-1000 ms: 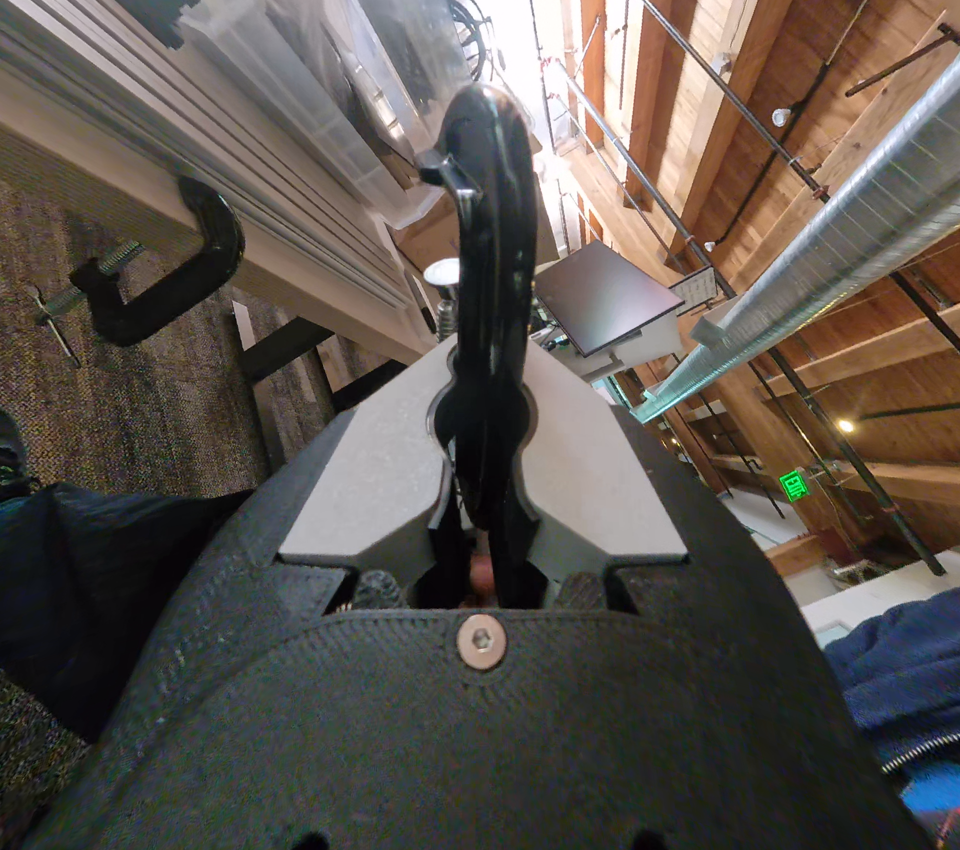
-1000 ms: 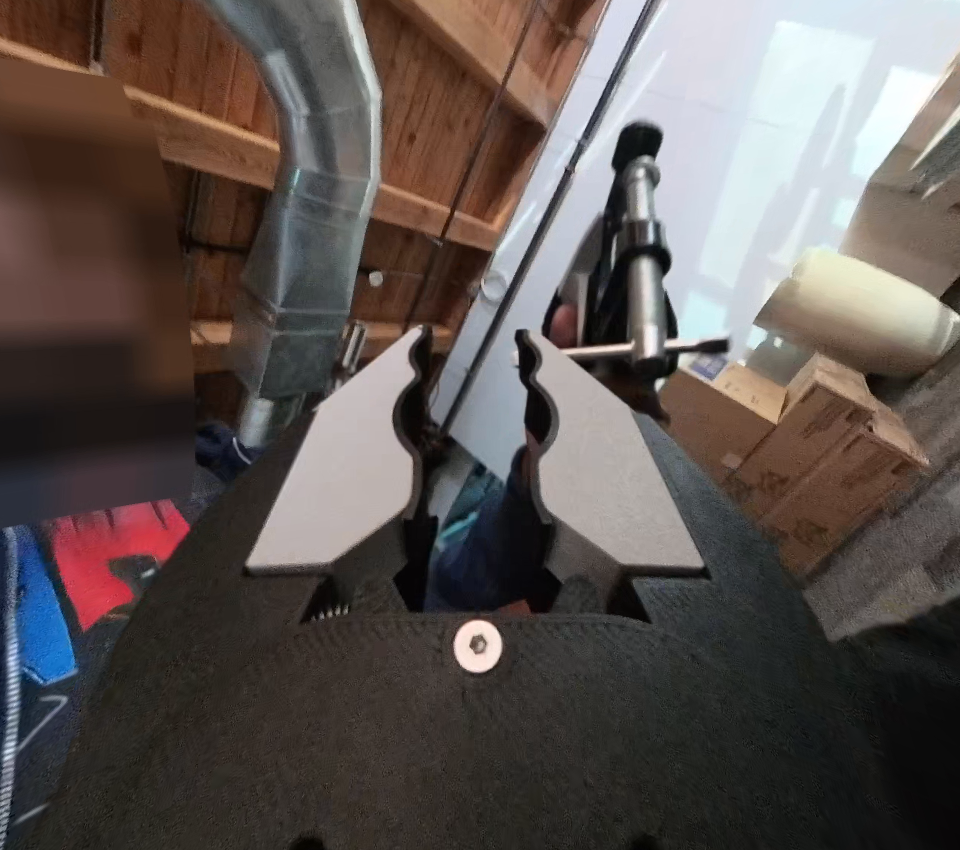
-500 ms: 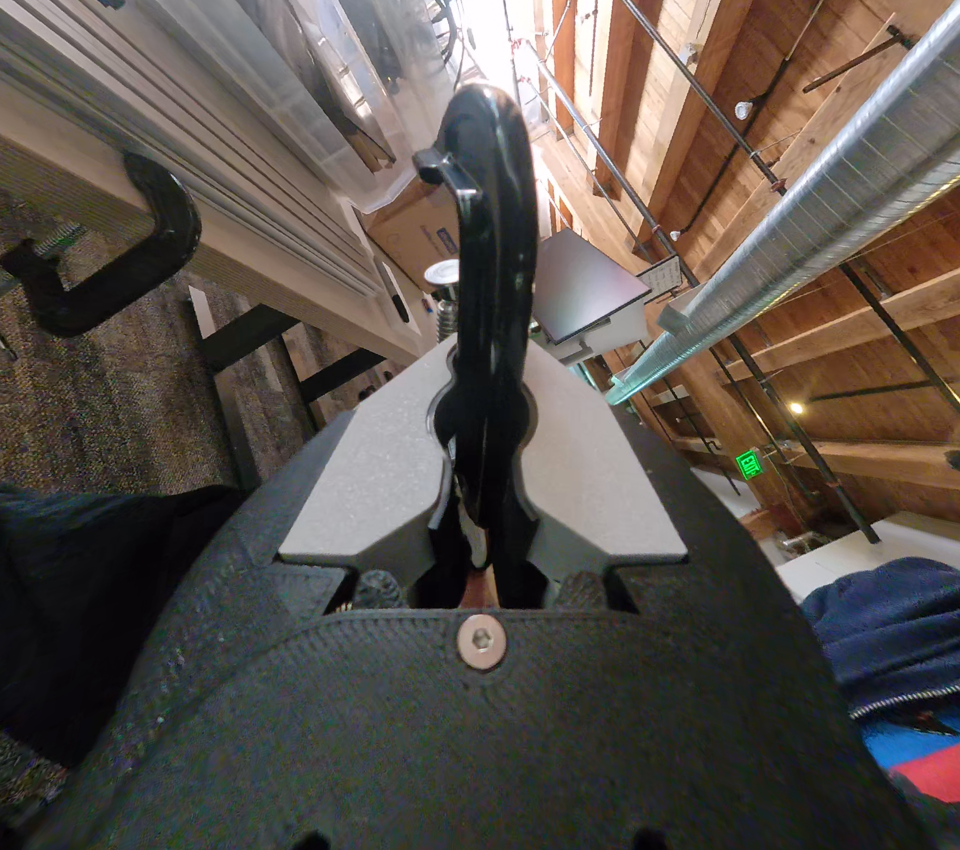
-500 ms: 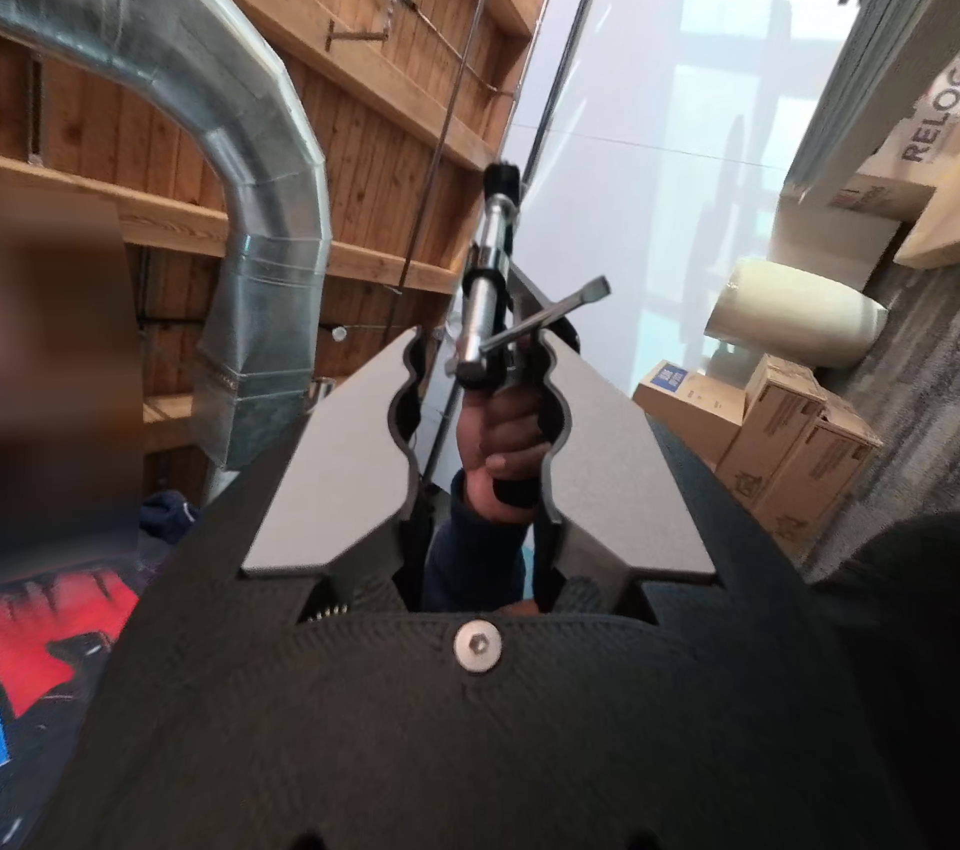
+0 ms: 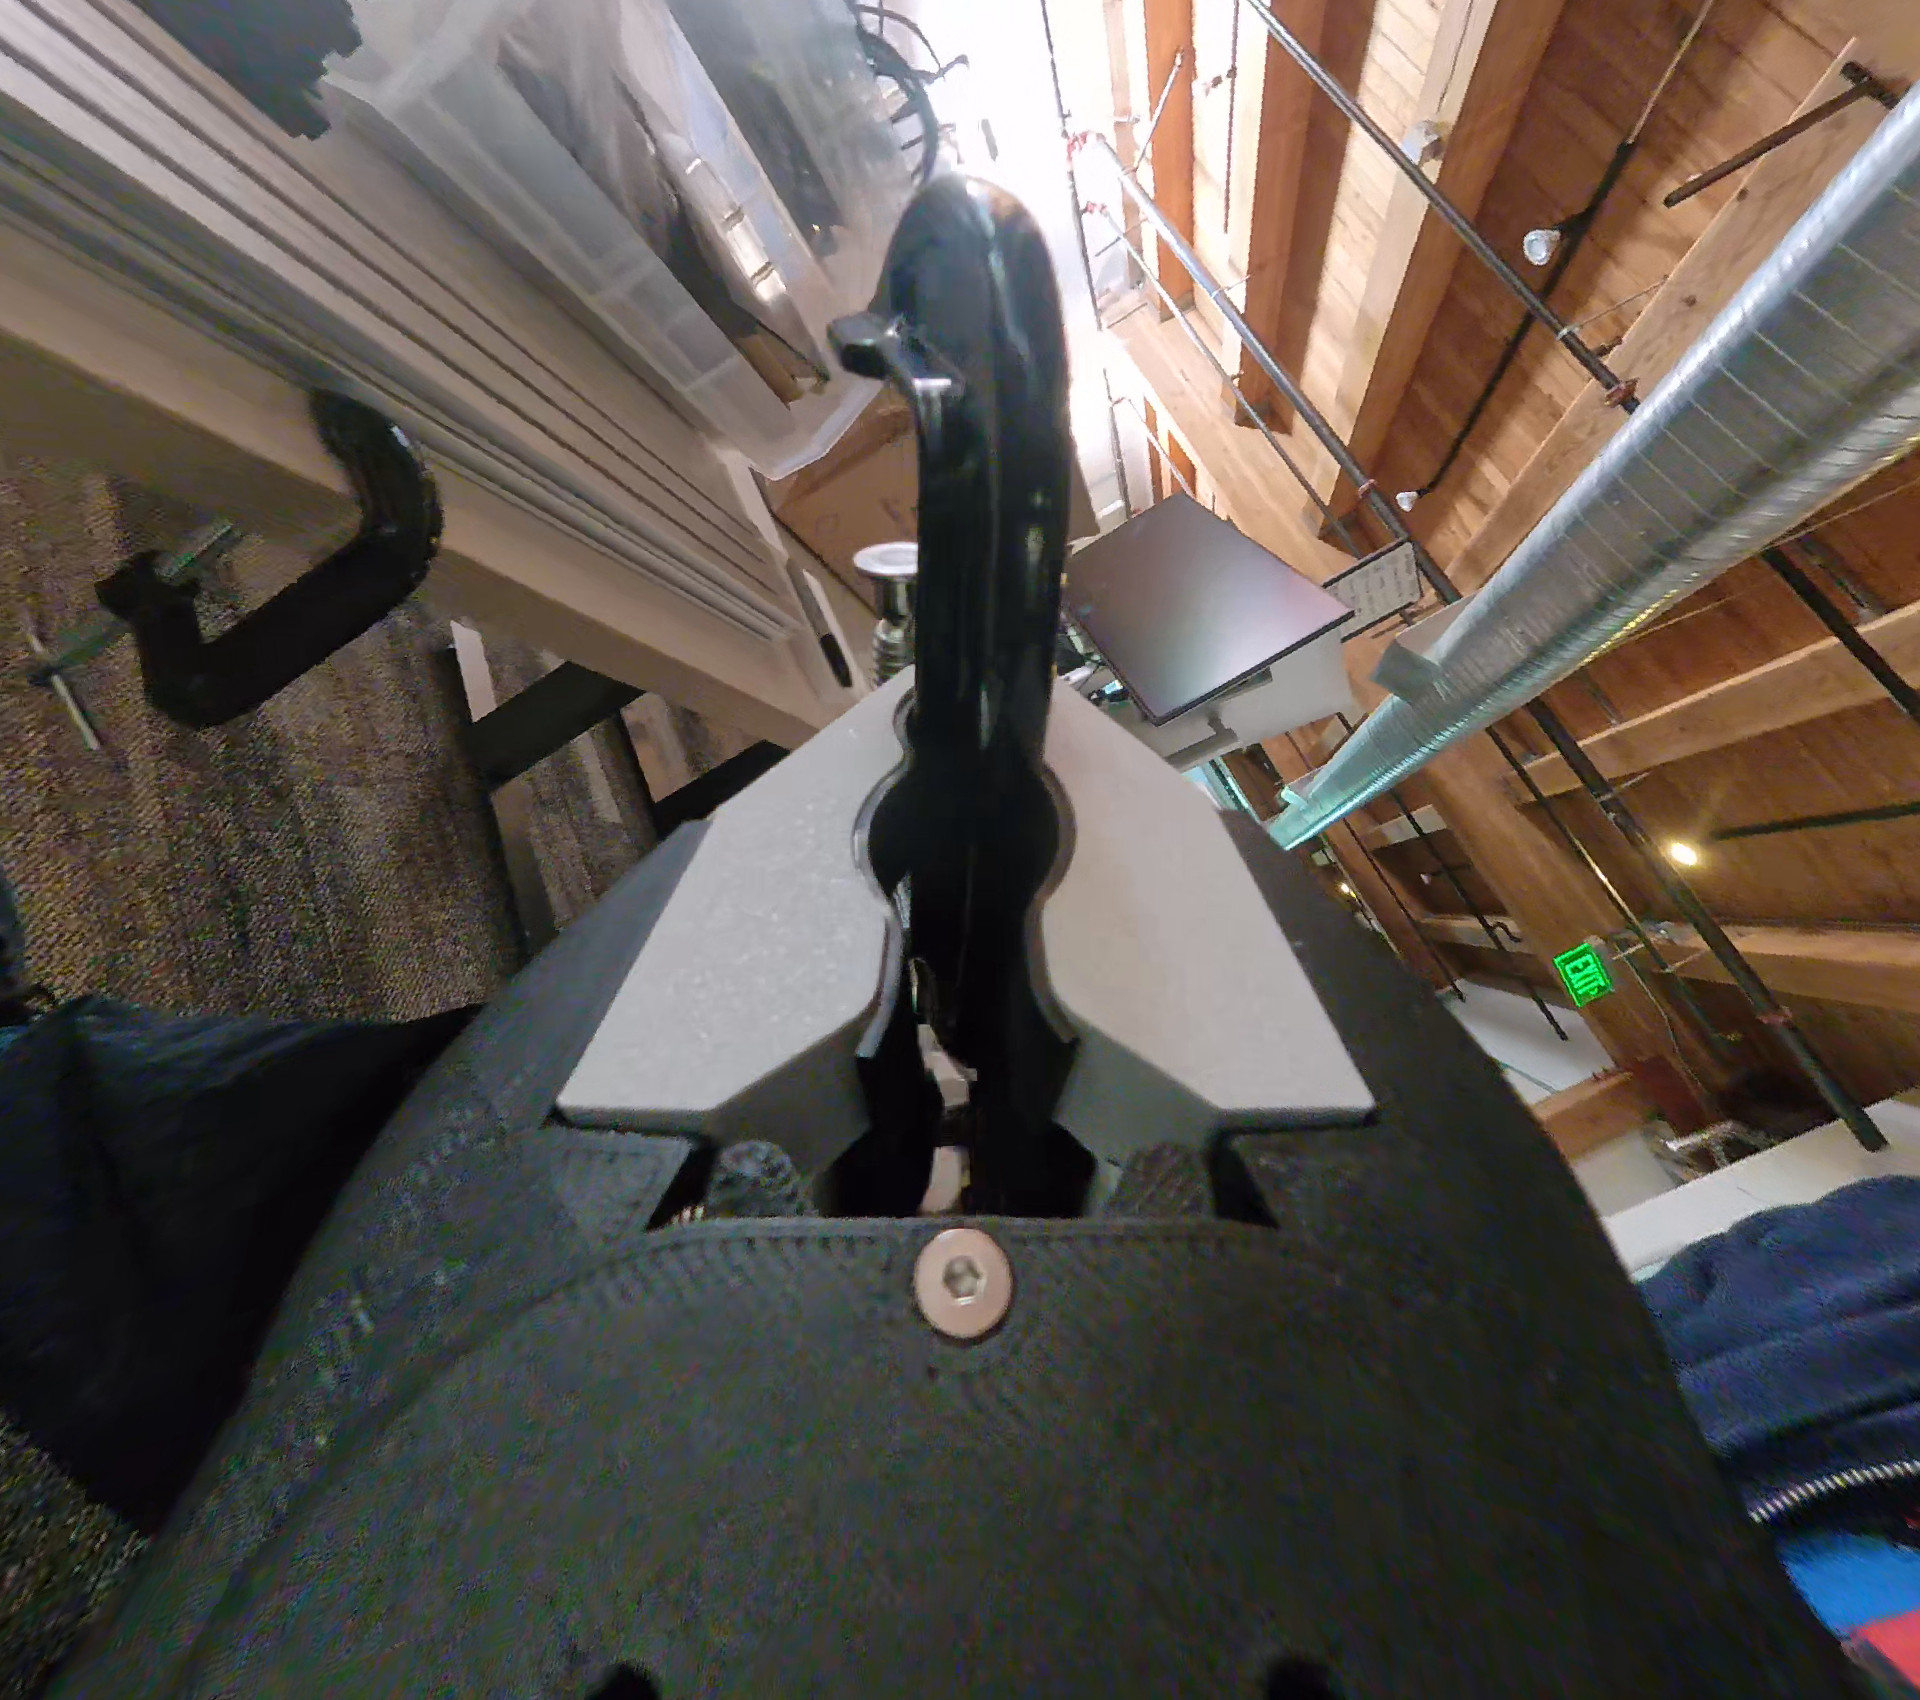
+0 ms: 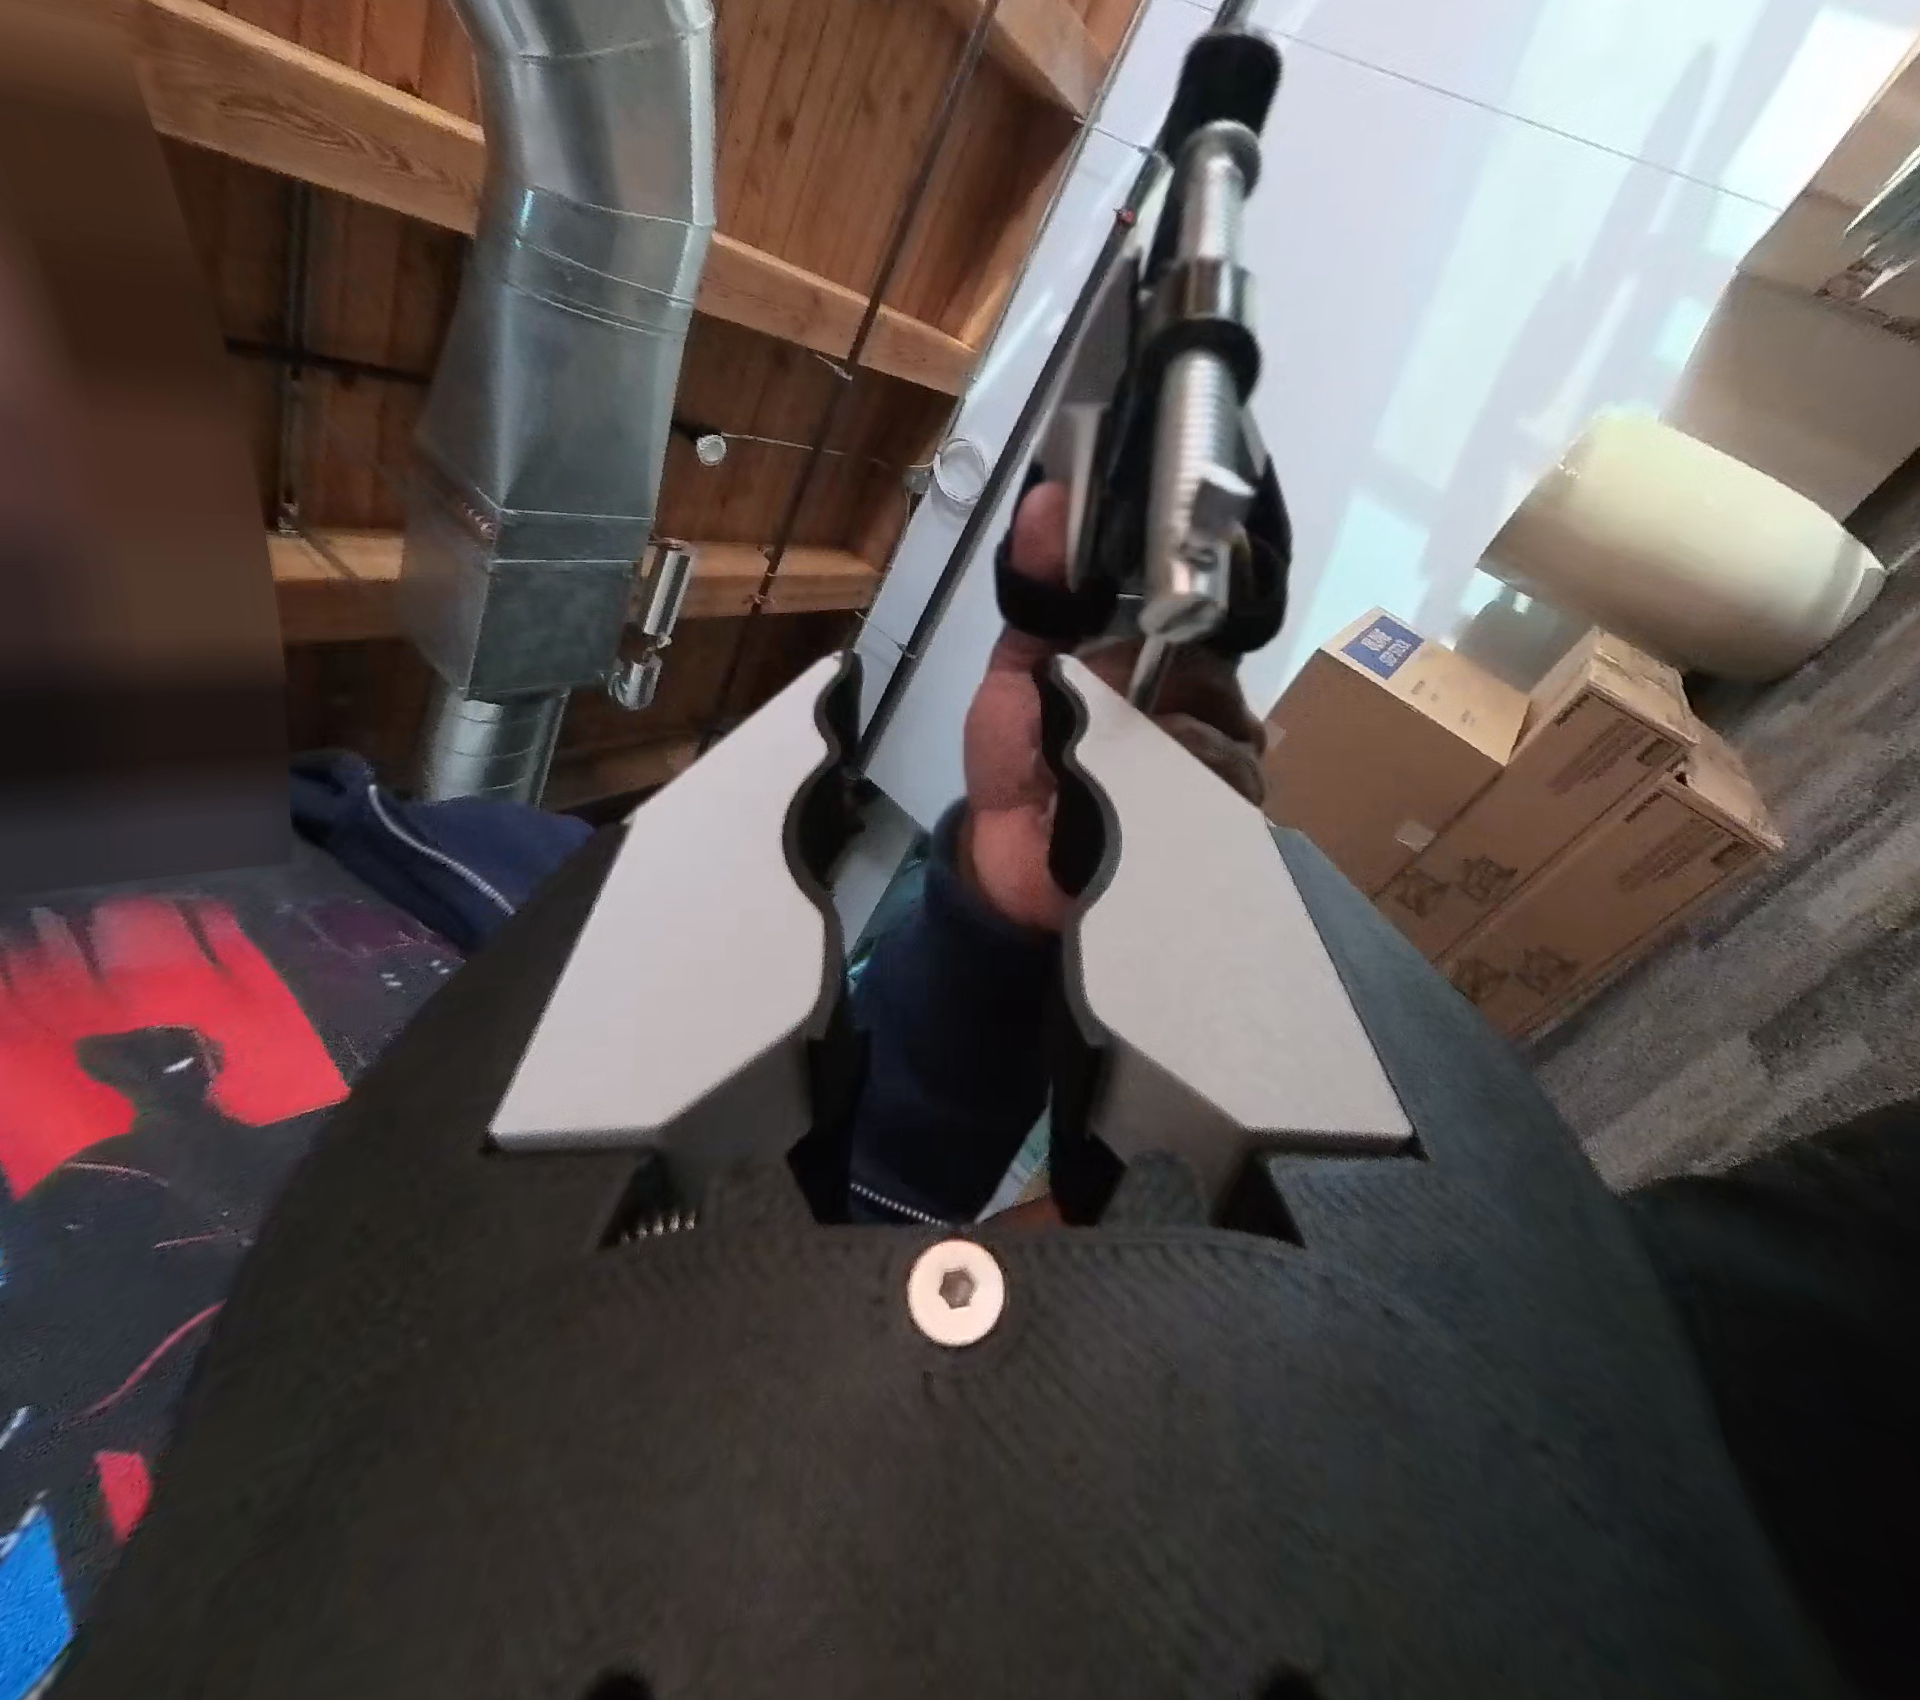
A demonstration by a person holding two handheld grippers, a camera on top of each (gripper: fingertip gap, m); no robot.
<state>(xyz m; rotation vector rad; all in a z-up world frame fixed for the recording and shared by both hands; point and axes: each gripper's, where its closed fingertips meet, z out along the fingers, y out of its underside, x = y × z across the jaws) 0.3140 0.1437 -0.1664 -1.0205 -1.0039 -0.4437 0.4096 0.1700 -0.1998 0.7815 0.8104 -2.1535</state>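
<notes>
My left gripper (image 5: pixel 977 700) is shut on a black C-clamp (image 5: pixel 977 403), whose curved frame sticks up out of the jaws. Its steel screw pad (image 5: pixel 885 570) shows just left of the frame. My right gripper (image 6: pixel 951 674) is open and empty. In the right wrist view the same C-clamp (image 6: pixel 1205 362) is held up by the other gripper, just above and right of my right fingertips, with its threaded screw and sliding bar toward me. A person's hand (image 6: pixel 1013 777) holding that gripper shows between my right jaws.
A second black C-clamp (image 5: pixel 312 590) grips the table edge (image 5: pixel 540 538) at left, below clear plastic bins (image 5: pixel 623 196). A monitor (image 5: pixel 1195 611) and metal duct (image 5: pixel 1662 507) are beyond. Cardboard boxes (image 6: pixel 1538 819) and a cream cylinder (image 6: pixel 1683 549) stand right; a duct (image 6: pixel 571 300) left.
In the right wrist view the held clamp has shifted from between my right fingertips to above and right of them. The left gripper keeps its hold; its view has swung slightly.
</notes>
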